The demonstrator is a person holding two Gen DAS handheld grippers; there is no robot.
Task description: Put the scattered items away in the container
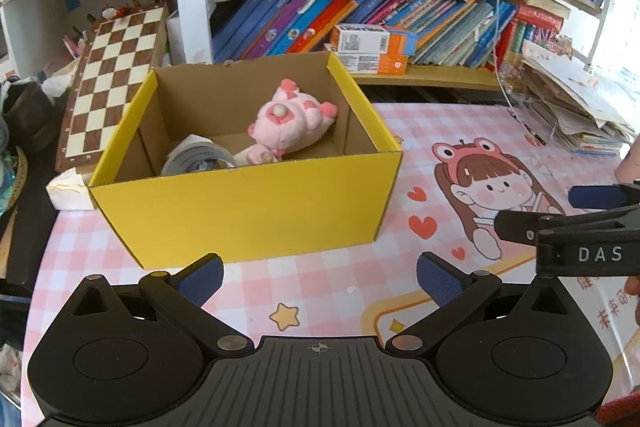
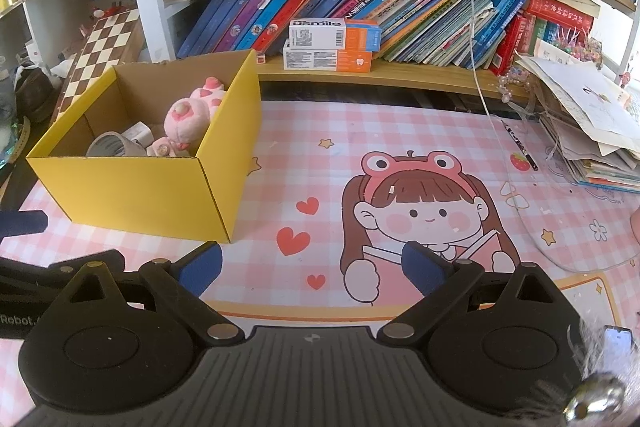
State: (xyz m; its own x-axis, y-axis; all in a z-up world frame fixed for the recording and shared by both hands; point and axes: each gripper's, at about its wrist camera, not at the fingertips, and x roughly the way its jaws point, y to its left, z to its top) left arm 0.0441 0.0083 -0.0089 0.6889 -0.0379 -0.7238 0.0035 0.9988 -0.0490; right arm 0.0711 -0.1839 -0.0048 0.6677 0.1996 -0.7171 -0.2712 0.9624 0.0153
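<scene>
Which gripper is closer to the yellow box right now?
Left. The left gripper sits open just in front of the yellow box, facing its front wall. The right gripper is open too, off to the box's right over the cartoon mat.

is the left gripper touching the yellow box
Apart. The left wrist view shows bare pink mat between the open left gripper and the box.

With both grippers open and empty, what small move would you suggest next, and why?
Probably draw both back and stop: the pink plush, tape roll and small white items already lie in the yellow box, and the left gripper and right gripper hold nothing.
</scene>
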